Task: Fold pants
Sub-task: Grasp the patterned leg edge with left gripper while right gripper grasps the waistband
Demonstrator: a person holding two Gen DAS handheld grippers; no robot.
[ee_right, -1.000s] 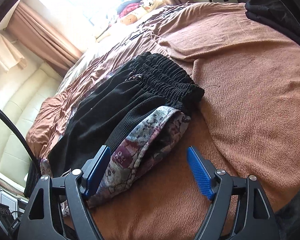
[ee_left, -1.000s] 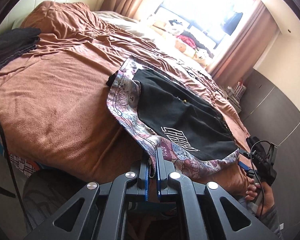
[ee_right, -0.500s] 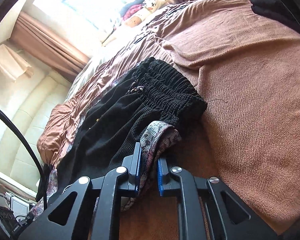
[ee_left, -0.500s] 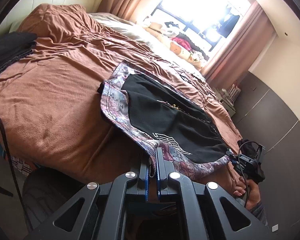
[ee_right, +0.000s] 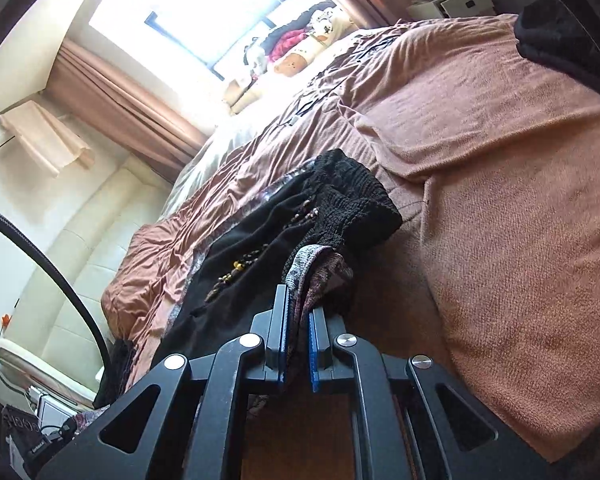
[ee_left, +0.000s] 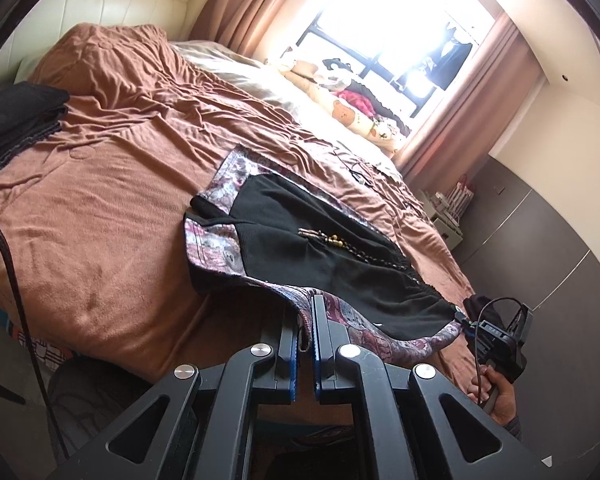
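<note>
Left gripper (ee_left: 305,322) clenched on patterned hem of pants (ee_left: 300,248). Right gripper (ee_right: 297,322) clamped on patterned edge just beside black elastic waistband (ee_right: 352,196). Near edge lifted between both, rest lying on brown blanket (ee_left: 100,200). Dark folded clothes (ee_left: 16,116) well apart.

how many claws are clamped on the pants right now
2. The left claw pinches the patterned edge of the pants at the near side; the right claw pinches the patterned edge beside the black waistband.
</note>
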